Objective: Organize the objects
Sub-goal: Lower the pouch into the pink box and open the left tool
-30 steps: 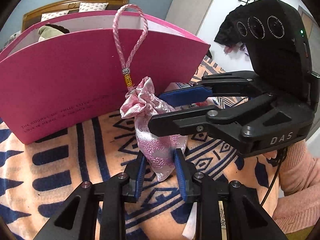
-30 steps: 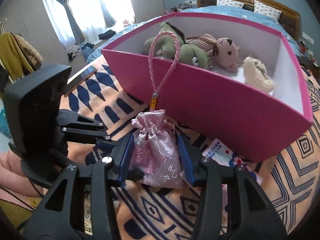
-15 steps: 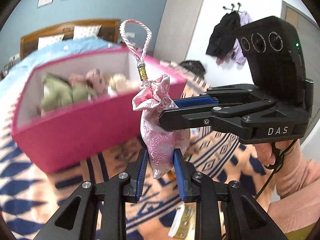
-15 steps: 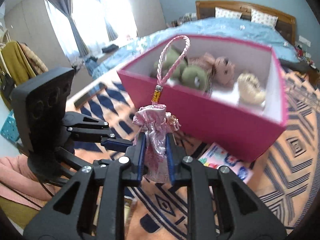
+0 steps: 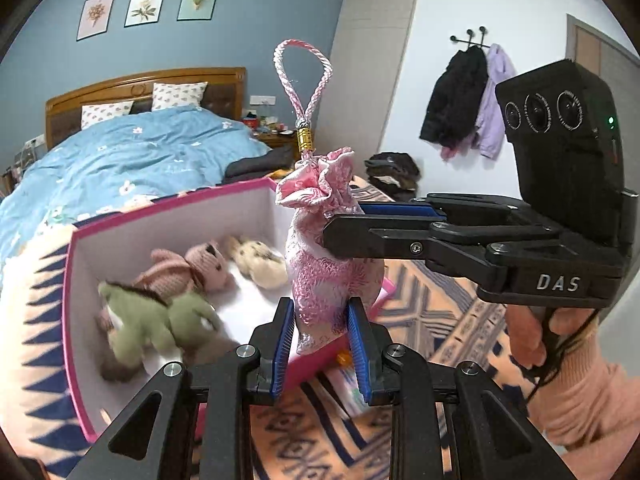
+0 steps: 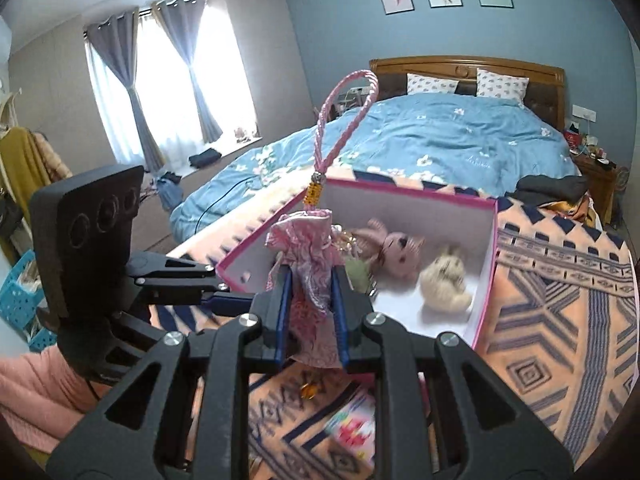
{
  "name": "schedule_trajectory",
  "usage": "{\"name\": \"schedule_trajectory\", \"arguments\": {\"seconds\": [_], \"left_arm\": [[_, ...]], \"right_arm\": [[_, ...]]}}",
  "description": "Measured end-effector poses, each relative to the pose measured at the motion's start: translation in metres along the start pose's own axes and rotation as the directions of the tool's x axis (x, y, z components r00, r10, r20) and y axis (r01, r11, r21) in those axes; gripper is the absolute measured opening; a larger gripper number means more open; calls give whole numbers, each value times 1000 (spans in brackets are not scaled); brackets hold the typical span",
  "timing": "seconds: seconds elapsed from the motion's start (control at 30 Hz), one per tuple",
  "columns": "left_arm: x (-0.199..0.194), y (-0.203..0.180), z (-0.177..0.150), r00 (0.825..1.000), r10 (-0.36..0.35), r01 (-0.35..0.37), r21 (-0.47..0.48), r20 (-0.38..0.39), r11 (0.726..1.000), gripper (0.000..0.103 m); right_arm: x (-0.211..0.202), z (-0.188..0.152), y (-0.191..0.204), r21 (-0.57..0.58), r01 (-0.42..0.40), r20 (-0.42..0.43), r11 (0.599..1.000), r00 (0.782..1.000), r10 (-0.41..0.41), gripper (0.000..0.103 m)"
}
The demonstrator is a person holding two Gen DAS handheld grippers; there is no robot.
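The pink pouch point(image 5: 326, 268) hangs upright above the near rim of the pink box point(image 5: 80, 320); the right gripper point(image 6: 312, 312) clamps its middle, the left gripper point(image 5: 320, 344) pinches its bottom; plush toys point(image 6: 400, 254) lie inside the box.

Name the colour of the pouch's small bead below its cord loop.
Gold bead; clearest in the left wrist view.

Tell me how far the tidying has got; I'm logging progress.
Done: three plush toys lie in the pink box. In hand: both the left hand-held gripper and right hand-held gripper clamp the pink brocade pouch above the box's edge. Left: lowering and releasing it.
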State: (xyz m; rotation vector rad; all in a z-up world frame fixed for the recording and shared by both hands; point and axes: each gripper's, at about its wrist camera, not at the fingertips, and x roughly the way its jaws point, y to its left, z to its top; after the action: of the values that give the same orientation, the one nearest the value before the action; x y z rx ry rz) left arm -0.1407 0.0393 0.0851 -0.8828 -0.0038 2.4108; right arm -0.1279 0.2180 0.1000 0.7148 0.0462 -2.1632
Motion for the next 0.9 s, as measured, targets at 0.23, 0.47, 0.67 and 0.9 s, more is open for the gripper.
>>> {"name": "schedule_trajectory", "arguments": {"seconds": [0.23, 0.47, 0.67, 0.9], "left_arm": [[32, 25, 23, 996, 77, -78, -21, -46, 997, 27], [68, 48, 31, 980, 141, -150, -51, -141, 987, 27], [86, 63, 26, 961, 173, -195, -81, -216, 978, 27], [91, 76, 20, 952, 184, -217, -115, -246, 969, 29]], "right_arm": [[30, 22, -23, 17, 40, -30, 999, 999, -39, 21], [72, 28, -44, 45, 82, -105, 996, 991, -76, 21], [107, 24, -63, 77, 108, -186, 991, 978, -92, 21], [131, 22, -81, 122, 201, -256, 972, 952, -165, 29]]}}
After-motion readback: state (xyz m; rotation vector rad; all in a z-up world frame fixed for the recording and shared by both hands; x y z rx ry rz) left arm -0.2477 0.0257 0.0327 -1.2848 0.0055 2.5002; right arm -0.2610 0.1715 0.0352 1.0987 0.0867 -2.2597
